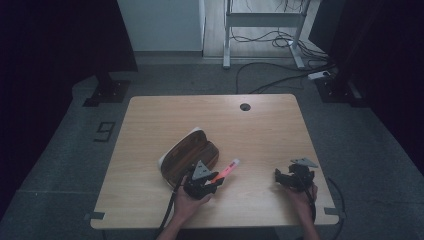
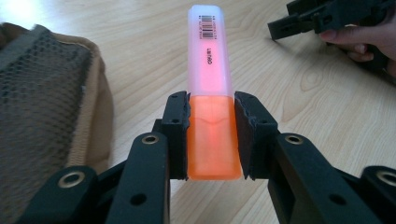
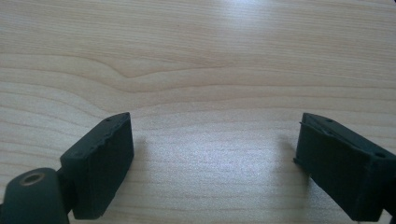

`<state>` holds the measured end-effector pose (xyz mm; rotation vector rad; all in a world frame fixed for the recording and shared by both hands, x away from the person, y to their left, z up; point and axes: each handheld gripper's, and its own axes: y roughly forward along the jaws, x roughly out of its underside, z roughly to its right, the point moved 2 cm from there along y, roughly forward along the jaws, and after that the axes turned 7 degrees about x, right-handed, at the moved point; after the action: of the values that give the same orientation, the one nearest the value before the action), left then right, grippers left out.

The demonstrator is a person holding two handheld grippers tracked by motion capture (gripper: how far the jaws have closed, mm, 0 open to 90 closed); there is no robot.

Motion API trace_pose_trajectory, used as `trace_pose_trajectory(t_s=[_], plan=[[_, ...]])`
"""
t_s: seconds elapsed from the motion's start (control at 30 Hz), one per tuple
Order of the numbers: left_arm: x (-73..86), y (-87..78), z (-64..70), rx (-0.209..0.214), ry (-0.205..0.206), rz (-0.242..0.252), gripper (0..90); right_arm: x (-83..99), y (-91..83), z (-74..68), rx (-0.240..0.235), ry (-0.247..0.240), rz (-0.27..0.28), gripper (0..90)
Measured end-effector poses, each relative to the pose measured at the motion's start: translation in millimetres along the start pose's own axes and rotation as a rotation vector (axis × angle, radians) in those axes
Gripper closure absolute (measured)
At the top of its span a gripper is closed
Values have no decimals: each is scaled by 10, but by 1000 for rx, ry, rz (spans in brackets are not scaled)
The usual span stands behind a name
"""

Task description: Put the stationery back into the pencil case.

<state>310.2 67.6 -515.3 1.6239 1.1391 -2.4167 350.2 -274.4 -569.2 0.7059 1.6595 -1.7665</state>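
An orange highlighter (image 2: pixel 211 98) with a frosted cap is clamped by its orange body between the jaws of my left gripper (image 2: pixel 211 135). In the high view that highlighter (image 1: pixel 227 169) points up and to the right from the left gripper (image 1: pixel 212 182), just right of an open brown pencil case (image 1: pixel 189 155). The case's mesh pocket and tan rim (image 2: pixel 51 107) lie at the left of the left gripper view. My right gripper (image 3: pixel 212 154) hangs open over bare wood, nothing between its pads; in the high view it (image 1: pixel 286 176) sits near the table's right front.
The wooden table (image 1: pixel 150 115) has a round cable hole (image 1: pixel 245 107) near its far edge. Beyond the table stand a desk frame with loose cables (image 1: pixel 280 40) on the floor. The other hand with its gripper (image 2: pixel 327 23) appears at the top right of the left gripper view.
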Motion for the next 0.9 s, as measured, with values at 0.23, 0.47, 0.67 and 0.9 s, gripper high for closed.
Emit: trace_pose_trajectory(t_s=[0.23, 0.47, 0.67, 0.9], plan=[[-13, -110, -50, -11, -3, 14, 675, 0, 0, 0, 0, 0, 0, 109], [3, -259, -148, -29, -20, 32, 675, 0, 0, 0, 0, 0, 0, 109], [24, -357, -218, -37, -34, 48, 675, 0, 0, 0, 0, -2, 1, 110], [44, -419, -298, -59, -45, 54, 675, 0, -2, -2, 0, -1, 1, 113]])
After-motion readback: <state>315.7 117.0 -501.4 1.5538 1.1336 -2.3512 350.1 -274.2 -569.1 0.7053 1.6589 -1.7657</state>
